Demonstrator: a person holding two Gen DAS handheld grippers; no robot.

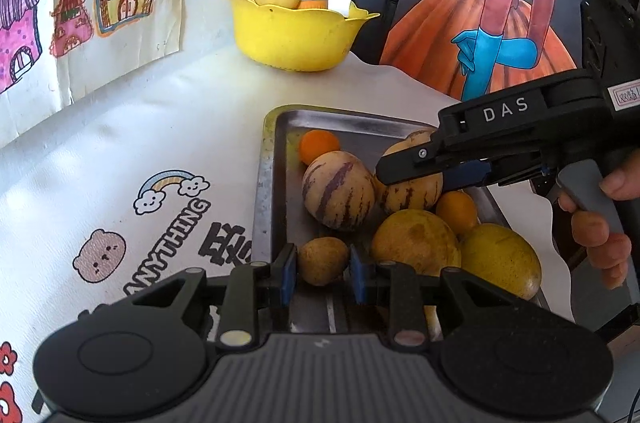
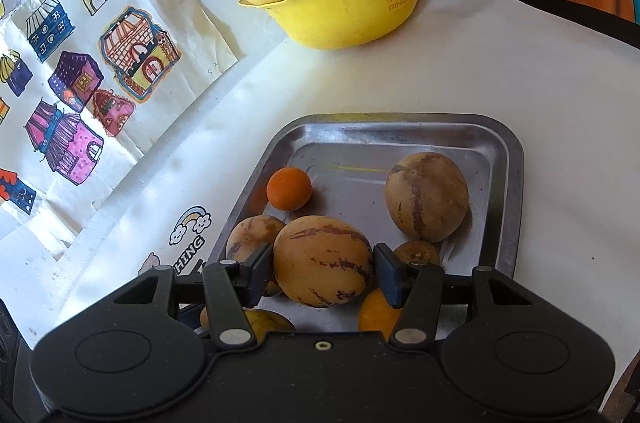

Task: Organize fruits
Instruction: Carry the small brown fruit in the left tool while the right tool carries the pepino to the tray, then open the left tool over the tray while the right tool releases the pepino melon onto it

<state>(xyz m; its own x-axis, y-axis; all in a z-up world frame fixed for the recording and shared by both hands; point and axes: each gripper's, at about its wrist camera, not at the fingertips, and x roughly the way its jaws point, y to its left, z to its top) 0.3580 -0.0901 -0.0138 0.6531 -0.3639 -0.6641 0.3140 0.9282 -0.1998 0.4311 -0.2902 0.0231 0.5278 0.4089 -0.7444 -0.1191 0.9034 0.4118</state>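
Right now my right gripper (image 2: 323, 273) has its jaws pinching a striped pepino melon (image 2: 323, 261) in the steel tray (image 2: 514, 183) on the bench (image 2: 520, 63). My left gripper (image 1: 323, 269) brackets a small brownish fruit (image 1: 322, 260), jaws spread, at the tray's near end, well short of the yellow bowl (image 1: 294, 35).

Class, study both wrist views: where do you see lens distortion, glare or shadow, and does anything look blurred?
Left wrist view: fisheye bends the metal tray rim and darkens the corners; the yellow bowl is brightly sunlit. Right wrist view: the tray floor shows glare, soft mottled shadows cross the white tablecloth, and the striped melon between the fingers stays sharp.
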